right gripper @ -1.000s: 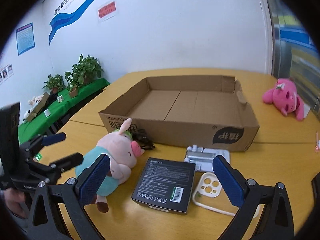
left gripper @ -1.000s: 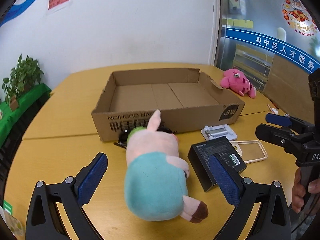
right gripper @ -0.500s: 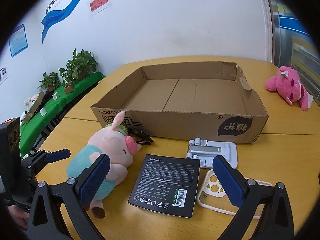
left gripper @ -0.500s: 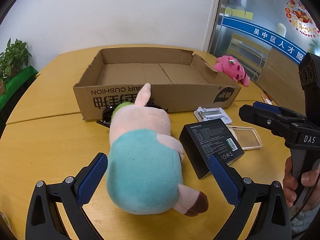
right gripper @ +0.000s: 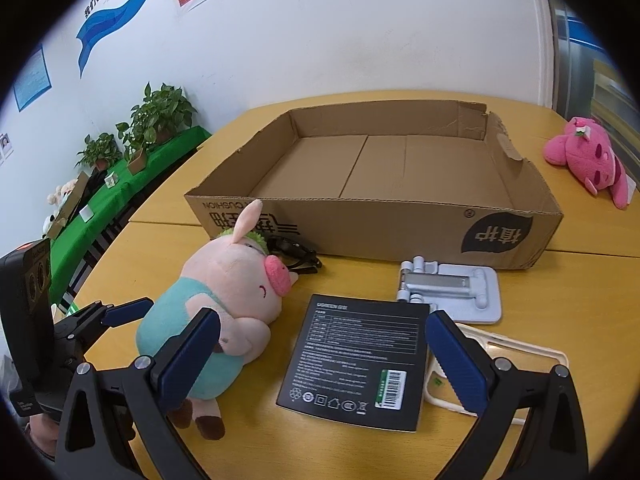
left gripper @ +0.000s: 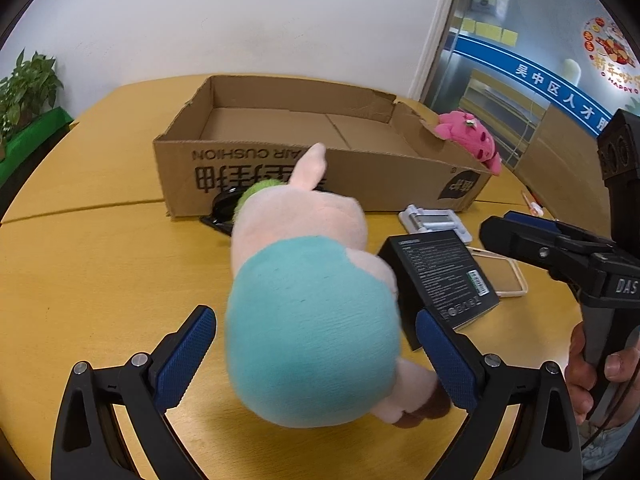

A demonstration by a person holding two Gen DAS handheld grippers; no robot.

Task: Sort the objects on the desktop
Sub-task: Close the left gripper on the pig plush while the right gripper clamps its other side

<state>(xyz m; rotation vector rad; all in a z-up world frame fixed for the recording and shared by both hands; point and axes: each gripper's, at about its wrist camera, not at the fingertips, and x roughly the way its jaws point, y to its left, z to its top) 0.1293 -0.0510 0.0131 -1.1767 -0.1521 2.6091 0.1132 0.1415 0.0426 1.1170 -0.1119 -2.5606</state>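
at six o'clock of the cardboard box (left gripper: 320, 184), left claw (left gripper: 316, 354) wide open around plush pig (left gripper: 308, 300), gripping nothing, right claw (right gripper: 322, 354) wide open over black box (right gripper: 356, 360), holding nothing

"AIR CUSHION" is printed upside down on the front wall of the cardboard box (left gripper: 256, 168). "DAS" is marked on the body of the right gripper (left gripper: 532, 236). "HAPPY" can be read on a round window sticker (left gripper: 610, 56). The brand line on the black box (right gripper: 360, 356) appears to read "UGREEN", though blurred.
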